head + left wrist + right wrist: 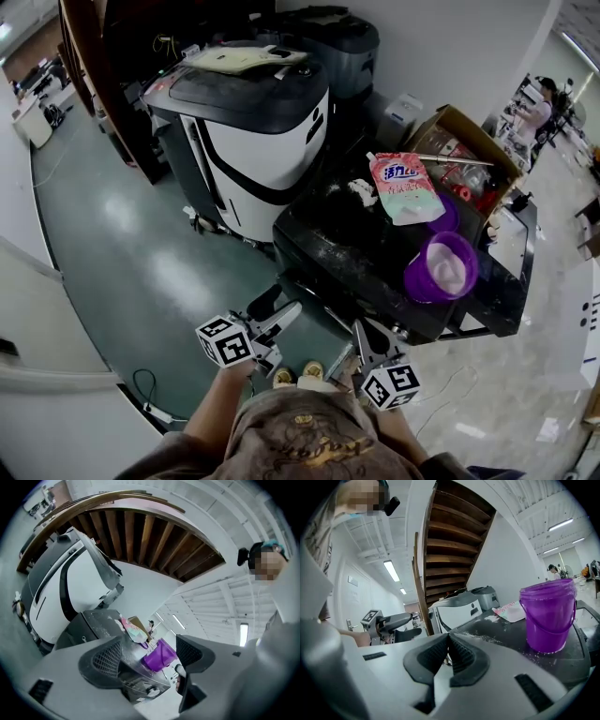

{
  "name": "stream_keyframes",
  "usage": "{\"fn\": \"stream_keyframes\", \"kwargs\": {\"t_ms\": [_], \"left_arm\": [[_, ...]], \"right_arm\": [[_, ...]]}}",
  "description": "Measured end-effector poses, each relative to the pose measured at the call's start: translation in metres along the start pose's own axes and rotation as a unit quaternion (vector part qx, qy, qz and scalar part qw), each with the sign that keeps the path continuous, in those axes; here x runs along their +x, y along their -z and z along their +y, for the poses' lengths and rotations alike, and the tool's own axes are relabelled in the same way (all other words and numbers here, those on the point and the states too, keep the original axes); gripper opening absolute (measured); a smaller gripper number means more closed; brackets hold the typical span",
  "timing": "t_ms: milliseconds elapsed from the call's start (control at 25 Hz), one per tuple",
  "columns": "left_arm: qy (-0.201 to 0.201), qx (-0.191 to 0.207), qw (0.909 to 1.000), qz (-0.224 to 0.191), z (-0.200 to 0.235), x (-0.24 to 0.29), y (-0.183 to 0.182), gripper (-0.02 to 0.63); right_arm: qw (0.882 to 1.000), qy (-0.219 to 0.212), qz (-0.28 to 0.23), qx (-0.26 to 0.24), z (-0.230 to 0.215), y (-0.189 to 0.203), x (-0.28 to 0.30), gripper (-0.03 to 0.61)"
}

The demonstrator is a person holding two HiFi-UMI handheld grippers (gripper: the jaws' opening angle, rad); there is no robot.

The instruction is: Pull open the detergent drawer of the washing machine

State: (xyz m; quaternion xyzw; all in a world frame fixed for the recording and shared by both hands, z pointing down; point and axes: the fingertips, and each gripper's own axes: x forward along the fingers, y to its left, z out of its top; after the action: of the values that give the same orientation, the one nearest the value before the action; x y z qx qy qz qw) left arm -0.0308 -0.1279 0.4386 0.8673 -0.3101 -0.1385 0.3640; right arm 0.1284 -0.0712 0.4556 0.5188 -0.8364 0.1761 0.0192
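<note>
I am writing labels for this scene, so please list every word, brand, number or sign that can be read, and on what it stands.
Detergent pouch: big blue characters, too blurred to quote.
Washing machine: small logo on its front, too small to read.
Left marker cube and right marker cube: black-and-white square codes, no words.
Nothing else is readable.

My left gripper (281,307) and right gripper (366,330) are grey shells with black ribbed pads (464,657). Each carries a white cube (225,340) of black square markers. I'm wearing a brown-olive shirt (305,441) with a faded print.
</note>
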Motion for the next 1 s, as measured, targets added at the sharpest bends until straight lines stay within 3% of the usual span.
{"fn": "stream_keyframes", "kwargs": {"t_ms": [360, 720, 1000], "left_arm": [[0.023, -0.102, 0.9945, -0.001, 0.060, 0.025, 0.026, 0.359], [0.021, -0.157, 0.9872, -0.016, 0.126, 0.057, 0.049, 0.357], [0.069, -0.193, 0.9783, -0.029, 0.158, 0.081, 0.064, 0.357]], "right_arm": [[1.000, -0.006, 0.029, 0.006, -0.013, 0.011, 0.010, 0.002], [0.999, -0.002, 0.047, 0.012, -0.031, 0.021, 0.029, 0.002], [0.998, 0.003, 0.066, 0.020, -0.042, 0.033, 0.044, 0.002]]}}
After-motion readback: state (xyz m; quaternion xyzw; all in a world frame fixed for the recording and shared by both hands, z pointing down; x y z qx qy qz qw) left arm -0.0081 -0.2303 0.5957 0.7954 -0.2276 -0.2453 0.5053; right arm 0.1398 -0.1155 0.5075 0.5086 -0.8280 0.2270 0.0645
